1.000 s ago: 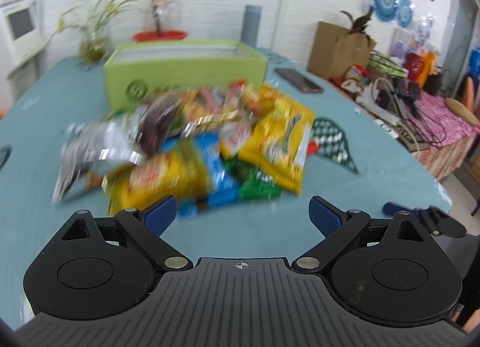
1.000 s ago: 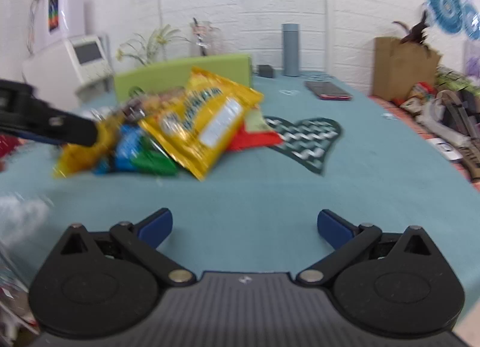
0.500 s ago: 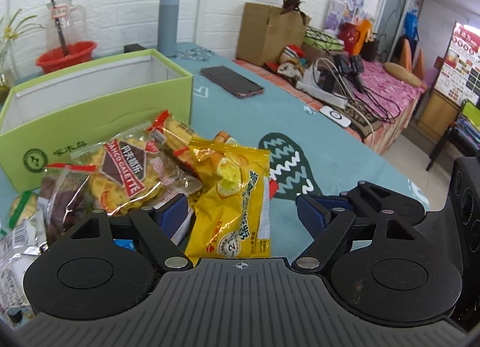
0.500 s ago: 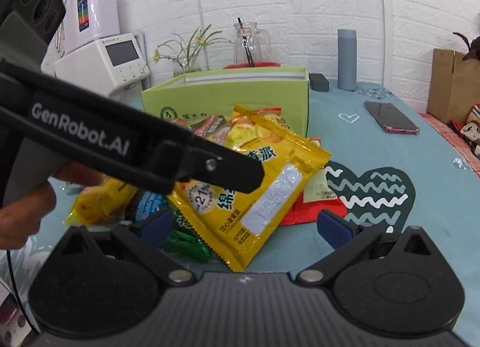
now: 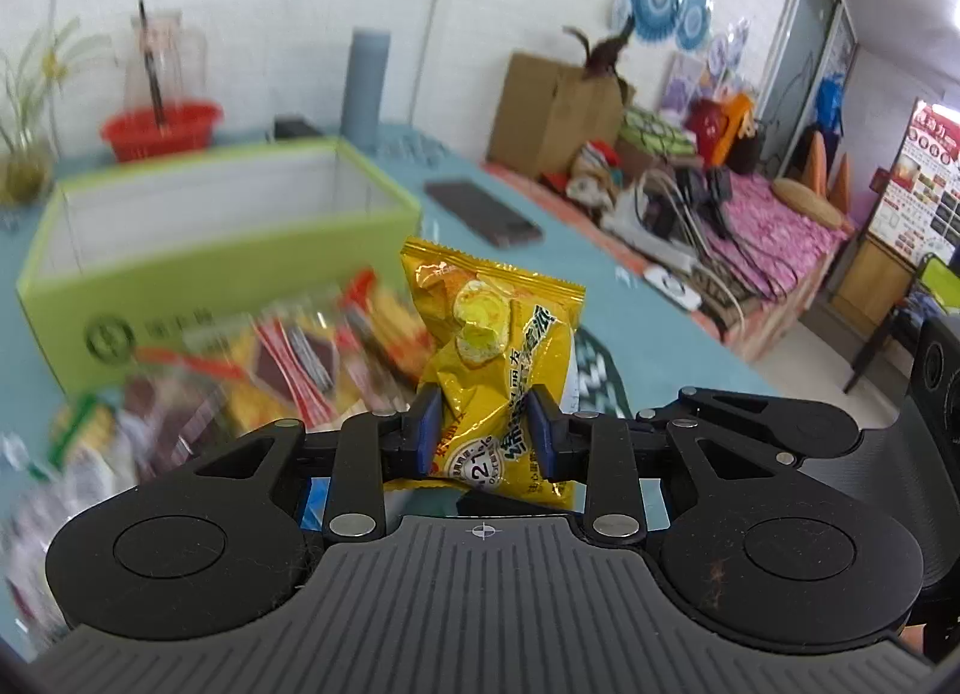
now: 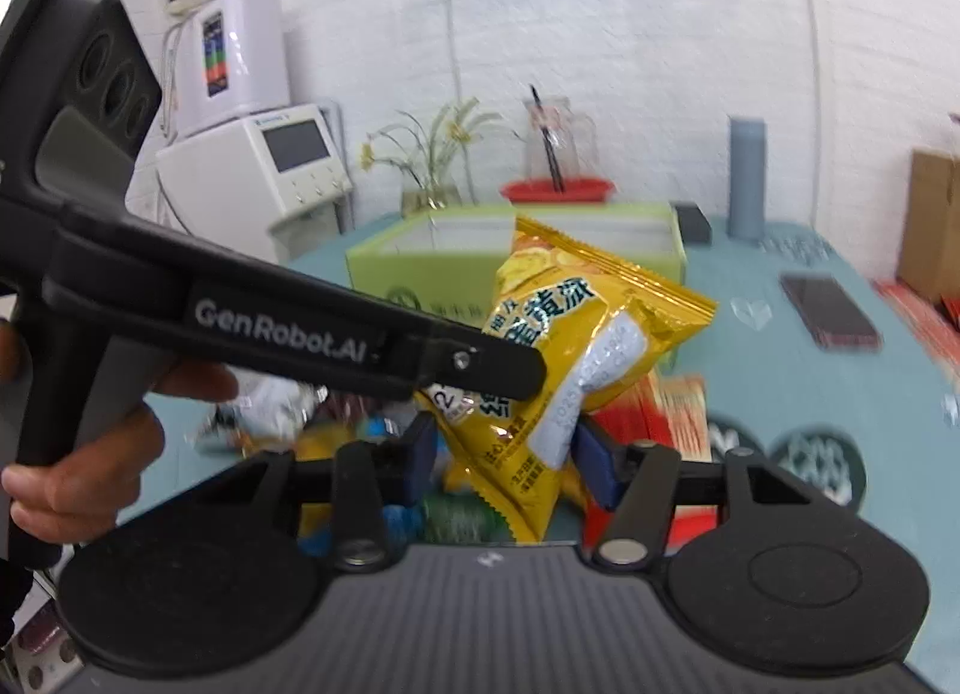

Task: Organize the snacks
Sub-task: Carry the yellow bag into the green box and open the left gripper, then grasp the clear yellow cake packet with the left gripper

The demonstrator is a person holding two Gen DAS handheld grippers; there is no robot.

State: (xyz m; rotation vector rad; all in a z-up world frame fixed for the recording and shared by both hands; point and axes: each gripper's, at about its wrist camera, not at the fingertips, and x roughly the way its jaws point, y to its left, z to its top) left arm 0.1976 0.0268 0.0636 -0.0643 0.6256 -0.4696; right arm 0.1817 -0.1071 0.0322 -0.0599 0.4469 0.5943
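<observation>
Yellow packet (image 5: pixel 492 358), seemingly one; two grippers.

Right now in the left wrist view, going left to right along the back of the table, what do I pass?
Plant → red basket → grey cylinder → cardboard box → tangle of cables.

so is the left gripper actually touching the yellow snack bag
Touching. In the left wrist view the left gripper has just closed, and both blue pads press into the creased yellow snack bag.
</observation>
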